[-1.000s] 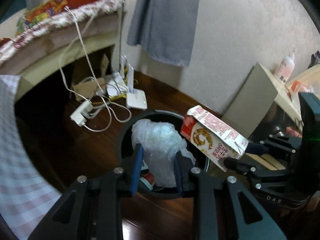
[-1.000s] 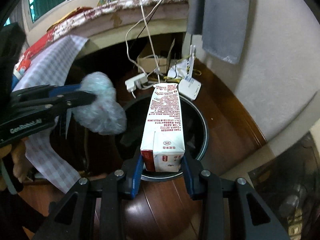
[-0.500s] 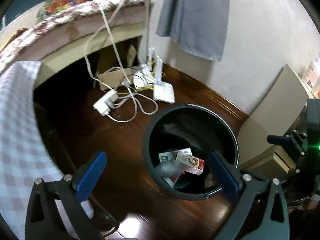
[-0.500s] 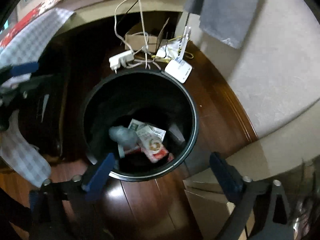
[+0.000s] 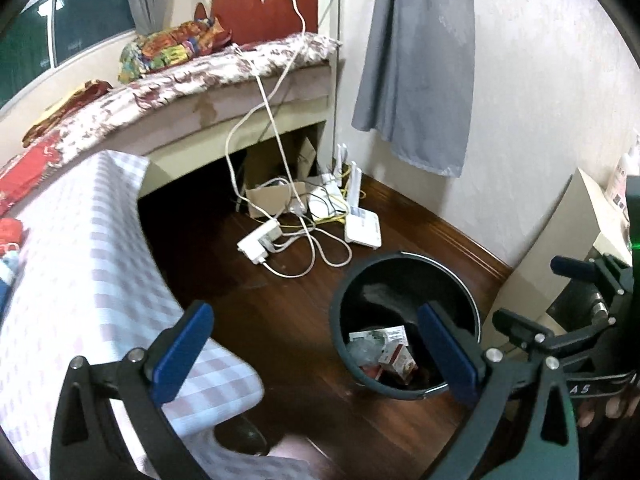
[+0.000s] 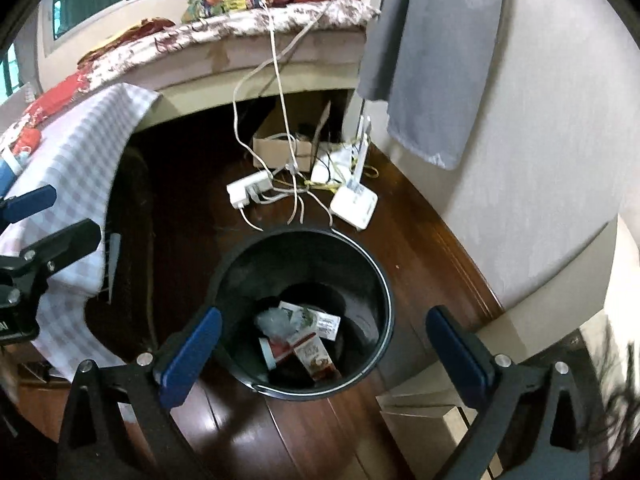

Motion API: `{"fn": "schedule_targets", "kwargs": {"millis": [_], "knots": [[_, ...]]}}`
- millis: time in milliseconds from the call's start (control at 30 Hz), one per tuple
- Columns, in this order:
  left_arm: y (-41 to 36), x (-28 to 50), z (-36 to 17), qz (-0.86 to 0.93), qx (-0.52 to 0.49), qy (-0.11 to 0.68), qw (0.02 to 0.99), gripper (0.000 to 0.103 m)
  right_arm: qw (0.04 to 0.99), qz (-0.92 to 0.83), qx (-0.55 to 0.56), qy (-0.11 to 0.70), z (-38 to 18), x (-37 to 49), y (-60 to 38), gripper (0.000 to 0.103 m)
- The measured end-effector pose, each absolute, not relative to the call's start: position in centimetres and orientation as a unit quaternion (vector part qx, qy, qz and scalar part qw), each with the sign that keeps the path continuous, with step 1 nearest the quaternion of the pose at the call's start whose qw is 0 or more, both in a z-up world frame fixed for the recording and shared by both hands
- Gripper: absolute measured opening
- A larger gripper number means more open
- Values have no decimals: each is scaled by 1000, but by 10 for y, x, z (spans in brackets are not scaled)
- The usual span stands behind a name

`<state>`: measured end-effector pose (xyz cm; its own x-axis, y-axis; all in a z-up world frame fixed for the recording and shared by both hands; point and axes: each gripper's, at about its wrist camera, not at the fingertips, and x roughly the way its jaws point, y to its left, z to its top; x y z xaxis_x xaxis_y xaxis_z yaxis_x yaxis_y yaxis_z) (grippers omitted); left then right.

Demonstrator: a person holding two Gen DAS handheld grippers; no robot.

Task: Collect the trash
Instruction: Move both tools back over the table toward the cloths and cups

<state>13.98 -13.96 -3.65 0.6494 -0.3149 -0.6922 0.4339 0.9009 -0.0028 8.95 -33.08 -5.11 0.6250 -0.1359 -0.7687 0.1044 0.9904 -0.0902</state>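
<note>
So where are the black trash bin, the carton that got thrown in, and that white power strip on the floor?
black trash bin (image 6: pixel 383 280): right wrist view, on its right rim.
carton (image 6: pixel 317 358): right wrist view, on its printed face, inside the bin.
white power strip (image 5: pixel 260 240): left wrist view, on its top side.

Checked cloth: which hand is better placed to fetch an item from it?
Left, probably: the left gripper is beside the checked cloth, the right gripper over the bin. Both jaws have just opened, empty.
</note>
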Motion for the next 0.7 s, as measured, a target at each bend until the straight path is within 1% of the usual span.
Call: {"fn": "schedule_targets", "kwargs": {"millis": [267,500,700], "knots": [[-104,128,-11,-181,57,346,919,103,913,-49,-30,405,-21,83,-302,103],[-63,121,4,-140,43,329,933,103,922,-13,-52,383,0,86,-258,103],[2,112,14,-80,14,316,945,103,929,25,-63,365,11,94,-215,103]]}}
